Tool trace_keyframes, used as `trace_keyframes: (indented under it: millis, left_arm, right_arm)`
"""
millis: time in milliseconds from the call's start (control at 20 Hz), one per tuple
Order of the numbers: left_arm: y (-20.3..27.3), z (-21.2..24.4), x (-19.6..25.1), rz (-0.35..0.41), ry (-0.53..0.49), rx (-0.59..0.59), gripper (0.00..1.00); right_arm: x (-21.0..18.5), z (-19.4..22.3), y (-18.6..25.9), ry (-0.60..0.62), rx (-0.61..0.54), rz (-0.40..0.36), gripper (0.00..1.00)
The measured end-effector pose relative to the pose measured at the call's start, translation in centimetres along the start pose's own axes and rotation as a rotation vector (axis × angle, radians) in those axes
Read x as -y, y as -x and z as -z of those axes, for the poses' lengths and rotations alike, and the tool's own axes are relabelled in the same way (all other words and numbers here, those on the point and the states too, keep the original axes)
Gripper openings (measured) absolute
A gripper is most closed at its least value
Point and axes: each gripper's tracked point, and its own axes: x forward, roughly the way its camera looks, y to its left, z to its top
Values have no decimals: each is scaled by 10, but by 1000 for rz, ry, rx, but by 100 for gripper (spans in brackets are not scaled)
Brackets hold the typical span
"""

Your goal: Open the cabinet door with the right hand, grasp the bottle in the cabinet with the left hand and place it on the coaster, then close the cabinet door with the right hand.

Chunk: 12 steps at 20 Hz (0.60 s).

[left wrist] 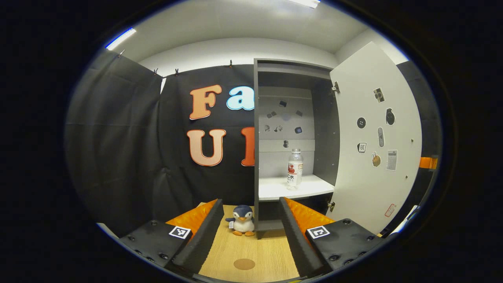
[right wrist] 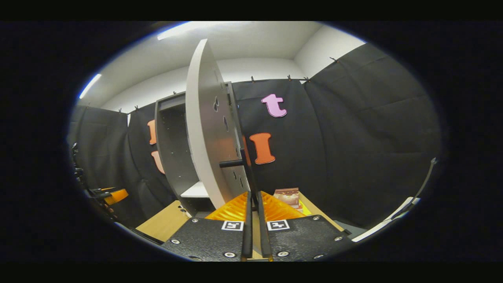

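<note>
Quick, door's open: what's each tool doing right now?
Left tool: open, empty, facing the bottle.
Right tool: shut on the door handle.

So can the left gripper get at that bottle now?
Probably yes: the cabinet door stands wide open, the bottle is upright on the shelf, and the left gripper is open, facing it, nothing between.

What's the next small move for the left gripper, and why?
Probably ease the left gripper forward and up toward the bottle. The cabinet door stands wide open, the bottle stands upright on the shelf, apart from the fingers, and the jaws are open with nothing between them. The right gripper is closed on the door handle, holding it clear.
</note>
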Motion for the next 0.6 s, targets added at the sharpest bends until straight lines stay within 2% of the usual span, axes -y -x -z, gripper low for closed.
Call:
trace_keyframes:
  millis: [50,100,150,250,300,350,400,450,600]
  left_arm:
    - [-9,1,6,11,4,0,87]
    - [-20,1,12,22,5,1,92]
    - [-32,1,19,34,5,5,92]
    - [-56,6,34,60,9,6,92]
    - [-70,8,41,71,10,7,97]
    - [-85,10,47,80,11,7,97]
    - [-98,13,56,94,16,5,92]
    - [-112,14,64,109,22,5,97]
    - [-154,18,84,151,36,-1,94]
  right_arm:
    - [1,-2,2,4,10,11,14]
    - [-1,-5,3,-3,19,11,7]
    - [-4,-5,1,-10,24,5,0]
    - [-4,0,7,7,-3,6,5]
    - [-2,-2,10,27,5,18,5]
    - [0,-5,9,37,14,24,5]
    - [-2,-5,7,31,19,19,4]
    - [-8,-3,8,22,10,9,4]
    - [-15,-7,11,20,29,23,4]
